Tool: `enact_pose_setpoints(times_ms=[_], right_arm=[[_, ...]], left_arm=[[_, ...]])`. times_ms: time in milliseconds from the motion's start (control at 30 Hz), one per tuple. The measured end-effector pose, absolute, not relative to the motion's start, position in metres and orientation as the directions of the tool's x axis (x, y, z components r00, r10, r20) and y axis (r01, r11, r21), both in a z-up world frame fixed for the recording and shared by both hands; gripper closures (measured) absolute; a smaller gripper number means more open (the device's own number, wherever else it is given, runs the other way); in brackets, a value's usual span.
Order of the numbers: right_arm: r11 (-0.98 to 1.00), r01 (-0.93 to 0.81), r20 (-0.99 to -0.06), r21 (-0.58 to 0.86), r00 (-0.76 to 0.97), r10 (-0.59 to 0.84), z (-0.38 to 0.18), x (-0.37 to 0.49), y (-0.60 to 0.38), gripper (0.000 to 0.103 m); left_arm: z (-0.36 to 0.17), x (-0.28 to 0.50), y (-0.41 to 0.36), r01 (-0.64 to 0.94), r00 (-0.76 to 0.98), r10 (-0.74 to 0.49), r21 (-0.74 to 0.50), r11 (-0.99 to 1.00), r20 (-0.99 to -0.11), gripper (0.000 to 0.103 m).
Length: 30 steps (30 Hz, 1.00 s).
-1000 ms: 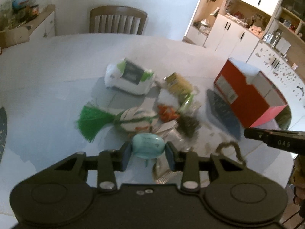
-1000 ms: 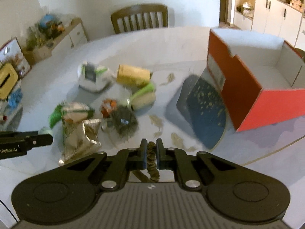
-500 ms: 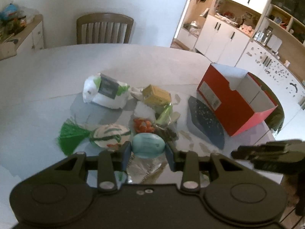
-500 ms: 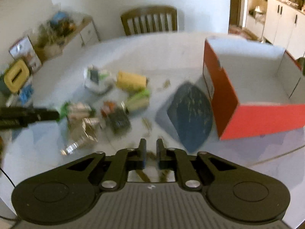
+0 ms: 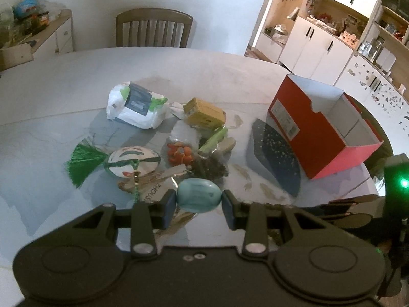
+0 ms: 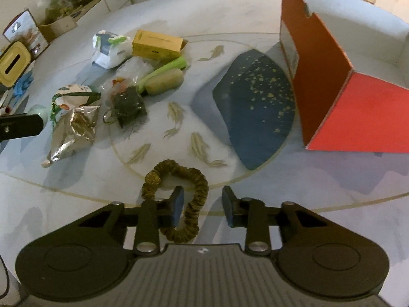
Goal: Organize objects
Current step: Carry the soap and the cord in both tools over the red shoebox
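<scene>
**Helper:** While your right gripper (image 6: 202,206) sits low over the tabletop (image 6: 319,186), look at its jaws. They have just been opening, and now they stand a little apart. The brown hair tie (image 6: 179,197) lies on the tabletop. It loops around the left finger, and nothing pinches it.

**You:** So what do I do with that hand?

**Helper:** Lift it slowly and straight, I think, so the finger slips out of the loop. If you pull sideways, the hair tie may drag along.

**You:** And my left hand?

**Helper:** Your left gripper (image 5: 199,206) is squeezing the blue-green egg (image 5: 199,195) from both sides. Keep that squeeze gentle and even. The red box (image 5: 310,128) stands open to the right, well apart from the pile of things (image 5: 179,140). It looks like a good home for the egg.
</scene>
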State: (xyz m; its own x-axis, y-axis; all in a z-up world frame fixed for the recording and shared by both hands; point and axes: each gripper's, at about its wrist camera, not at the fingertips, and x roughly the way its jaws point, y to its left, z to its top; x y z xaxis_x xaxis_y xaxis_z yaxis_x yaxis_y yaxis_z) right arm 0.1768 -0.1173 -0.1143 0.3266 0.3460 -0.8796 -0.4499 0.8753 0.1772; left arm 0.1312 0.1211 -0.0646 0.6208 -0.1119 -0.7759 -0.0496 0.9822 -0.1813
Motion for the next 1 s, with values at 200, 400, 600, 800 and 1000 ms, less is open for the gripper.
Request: enact_pose_setpoints(times_ms=[200,400,600,800,1000], right_arm=[[0.843,-0.48,-0.859,0.243,0.297,0.416,-0.113,0.18,-0.123,0.095],[0.822,-0.481,-0.782,0.305,0.366,0.504,-0.076,0.182,-0.141,0.096],[0.822,-0.445,-0.671,0.356,0.49,0.556,-0.015,0.199,-0.182,0.096],[0.833,-0.405,-0.591,0.377,0.588,0.553,0.031,0.226,-0.226,0.096],[0.862,-0.365,-0.567,0.352,0.649,0.507,0.049,0.253,-0.261,0.096]], left_arm=[[-0.06,0.134,0.109,-0.066,0.629,-0.098,-0.178,0.982,-0.771,0.065],[-0.043,0.143,0.09,-0.047,0.661,-0.102,-0.176,0.983,-0.743,0.065],[-0.023,0.169,0.064,-0.008,0.694,-0.129,-0.188,0.982,-0.708,0.065],[0.002,0.199,0.026,0.073,0.717,-0.18,-0.185,0.98,-0.673,0.065],[0.01,0.23,-0.022,0.151,0.712,-0.217,-0.157,0.976,-0.667,0.065]])
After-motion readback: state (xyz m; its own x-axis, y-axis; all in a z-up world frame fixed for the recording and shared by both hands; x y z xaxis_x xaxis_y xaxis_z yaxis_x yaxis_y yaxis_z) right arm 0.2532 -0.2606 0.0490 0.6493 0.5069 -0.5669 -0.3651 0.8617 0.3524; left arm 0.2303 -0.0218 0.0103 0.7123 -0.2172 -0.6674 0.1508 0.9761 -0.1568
